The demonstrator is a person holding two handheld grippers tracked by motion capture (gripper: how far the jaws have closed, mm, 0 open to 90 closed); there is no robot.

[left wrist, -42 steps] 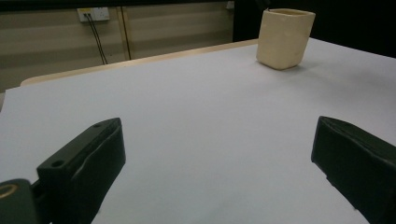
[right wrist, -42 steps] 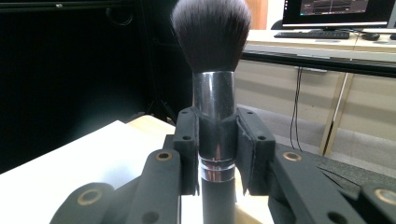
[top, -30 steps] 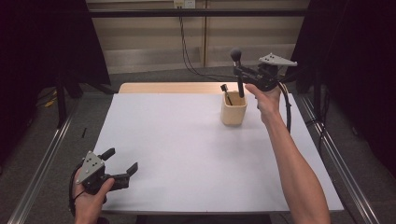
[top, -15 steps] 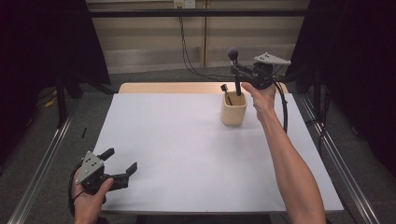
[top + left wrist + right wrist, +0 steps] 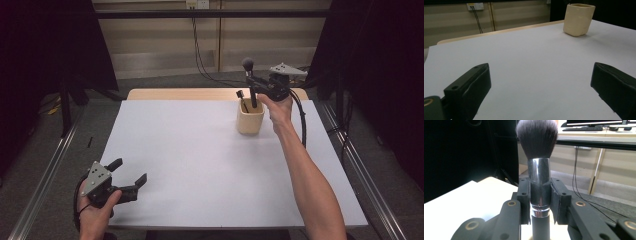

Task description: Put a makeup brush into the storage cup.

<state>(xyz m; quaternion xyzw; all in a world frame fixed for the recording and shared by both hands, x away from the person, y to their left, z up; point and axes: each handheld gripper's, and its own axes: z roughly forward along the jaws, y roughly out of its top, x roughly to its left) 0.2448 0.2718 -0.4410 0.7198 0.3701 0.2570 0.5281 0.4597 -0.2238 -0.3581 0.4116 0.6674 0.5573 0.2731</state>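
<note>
Right tongs: your right tongs (image 5: 254, 86) are pinched on the makeup brush (image 5: 248, 75); in the right gripper view the two black jaws press on the silver collar of the brush (image 5: 538, 182) from both sides.
Brush: it stands upright, dark bristle head on top, handle pointing down into the mouth of the beige cup (image 5: 250, 119); whether its lower end touches the cup's floor you cannot tell.
Change since a second ago: your right hand (image 5: 278, 107) and the brush have drifted slightly to the left and sit more squarely over the cup; the shift is small, and the brush's height looks about the same.
Cup: it stands on the white bench (image 5: 200, 165) towards the far right, in the same spot as before; a second, thinner brush (image 5: 242, 98) leans inside it against the left wall.
Left tongs: your left tongs (image 5: 131, 176) are spread wide with nothing between them, held just over the near left corner of the bench; the left gripper view shows both jaws far apart over bare white surface, with the cup (image 5: 579, 19) well away at the far side.
Left hand: unchanged from the earlier pictures, same place and same spread.
</note>
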